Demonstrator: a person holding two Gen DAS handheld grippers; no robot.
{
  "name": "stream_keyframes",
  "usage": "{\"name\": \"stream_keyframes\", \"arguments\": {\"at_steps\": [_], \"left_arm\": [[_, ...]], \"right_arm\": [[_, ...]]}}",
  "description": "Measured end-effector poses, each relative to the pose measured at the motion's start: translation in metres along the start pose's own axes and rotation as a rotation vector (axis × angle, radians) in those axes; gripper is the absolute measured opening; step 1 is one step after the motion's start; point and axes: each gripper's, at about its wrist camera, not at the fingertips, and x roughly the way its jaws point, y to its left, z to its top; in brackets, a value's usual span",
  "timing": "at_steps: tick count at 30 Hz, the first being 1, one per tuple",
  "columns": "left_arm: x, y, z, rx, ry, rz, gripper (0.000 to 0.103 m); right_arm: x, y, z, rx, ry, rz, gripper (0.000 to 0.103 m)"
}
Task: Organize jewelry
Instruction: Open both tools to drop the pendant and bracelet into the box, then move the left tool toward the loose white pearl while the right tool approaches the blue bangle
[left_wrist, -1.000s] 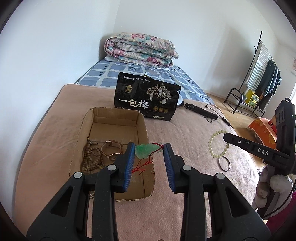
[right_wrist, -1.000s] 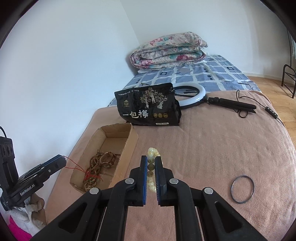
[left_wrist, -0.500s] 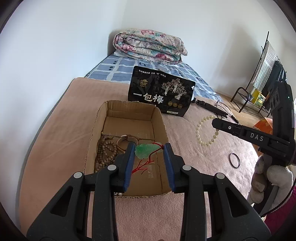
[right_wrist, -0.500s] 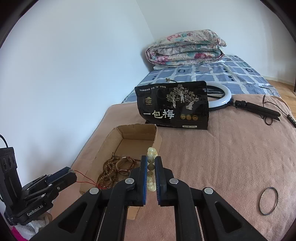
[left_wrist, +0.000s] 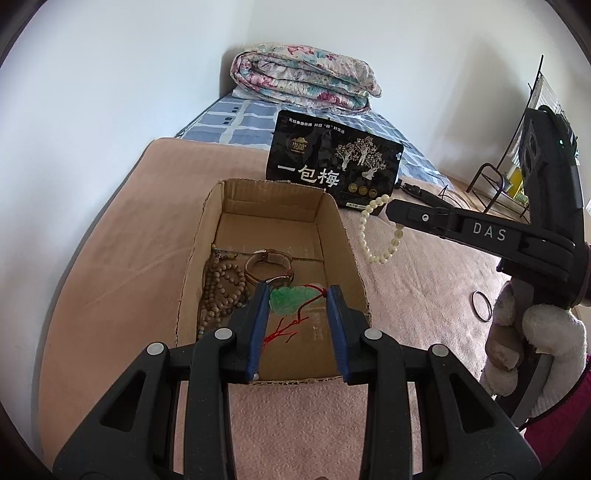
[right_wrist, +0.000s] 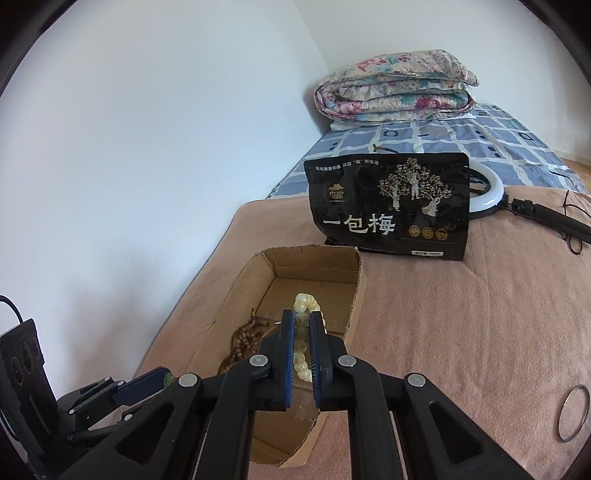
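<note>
Depositing step: two pieces are held above the cardboard box (left_wrist: 343, 236); by my judgement, placement is the step in hand.
Left gripper (left_wrist: 297, 295): jaws stand well apart, yet the green jade pendant (left_wrist: 290, 301) spans the gap between the blue pads, its red cord (left_wrist: 282, 330) trailing below. Whether the pads actually press it cannot be told.
Right gripper (right_wrist: 301, 325): jaws nearly together, clamped on the pale bead bracelet (right_wrist: 304, 304), which hangs as a loop over the box's right wall.
Box contents: a brown bead strand (left_wrist: 221, 288) and a wristwatch (left_wrist: 267, 264) lie on the floor toward the left wall; the far half is bare.
Outside the box: a thin dark bangle (right_wrist: 572, 411) lies on the pink blanket (right_wrist: 461, 314), well apart from the box, not yet collected.
Backdrop: a black snack bag (right_wrist: 388, 206) stands behind the box.
Next move: probably lower each piece over bare cardboard, then spread the jaws. Keep the red cord clear of the bead strand to avoid tangling.
</note>
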Motion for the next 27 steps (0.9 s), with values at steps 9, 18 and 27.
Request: {"name": "stream_keyframes", "arguments": {"at_steps": [9,18,27], "left_arm": [[0.007,0.011,-0.006,-0.013,0.032,0.01,0.031],[0.009,0.016,-0.007,-0.034,0.048,0.023,0.045],[0.008,0.016,-0.007,-0.038,0.048,0.025,0.045]], "right_arm": [[0.03,0.004,-0.006,0.005,0.047,-0.003,0.009],[0.028,0.003,-0.005,0.017,0.027,-0.065,0.067],[0.015,-0.004,-0.003,0.028,-0.008,-0.136,0.093]]}}
